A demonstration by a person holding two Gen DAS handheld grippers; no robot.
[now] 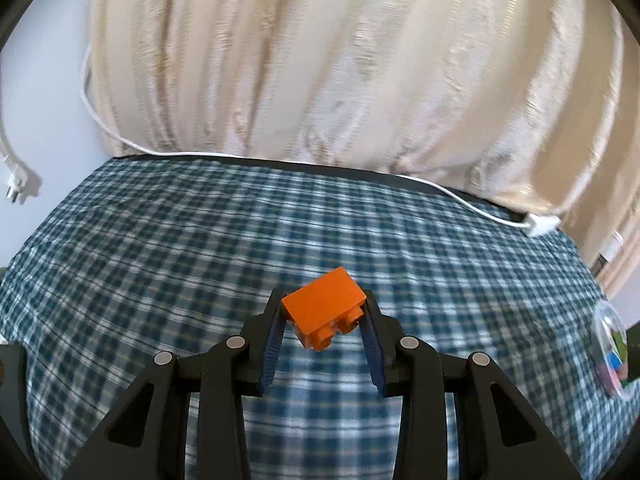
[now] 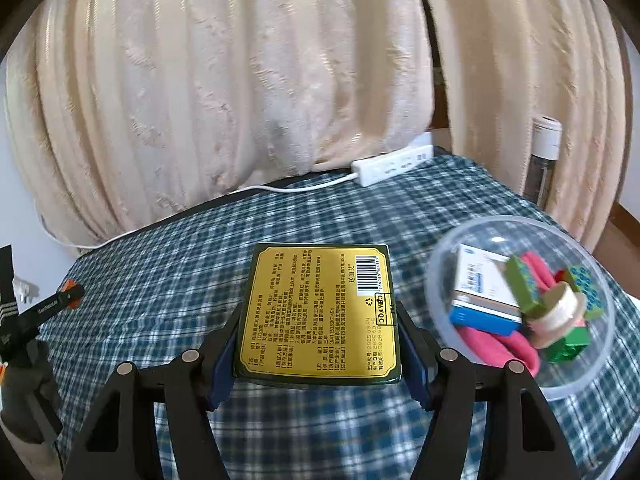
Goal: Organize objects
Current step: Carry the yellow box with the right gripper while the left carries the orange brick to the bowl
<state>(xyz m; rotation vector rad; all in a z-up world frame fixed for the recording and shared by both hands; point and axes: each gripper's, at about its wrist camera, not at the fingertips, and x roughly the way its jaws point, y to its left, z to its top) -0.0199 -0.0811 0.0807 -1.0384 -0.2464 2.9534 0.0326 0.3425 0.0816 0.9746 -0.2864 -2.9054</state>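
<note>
Aloft, orange brick (image 1: 323, 312) tilted in left jaws, right jaws pinching gold-labelled tin (image 2: 320, 312) — barcode uppermost.

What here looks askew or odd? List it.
The orange brick sits crooked in the left gripper, pinched by its corners with the studs facing the camera. In the clear bowl the boxes and blocks lie in a jumbled heap. The yellow box in the right gripper sits flat.
</note>
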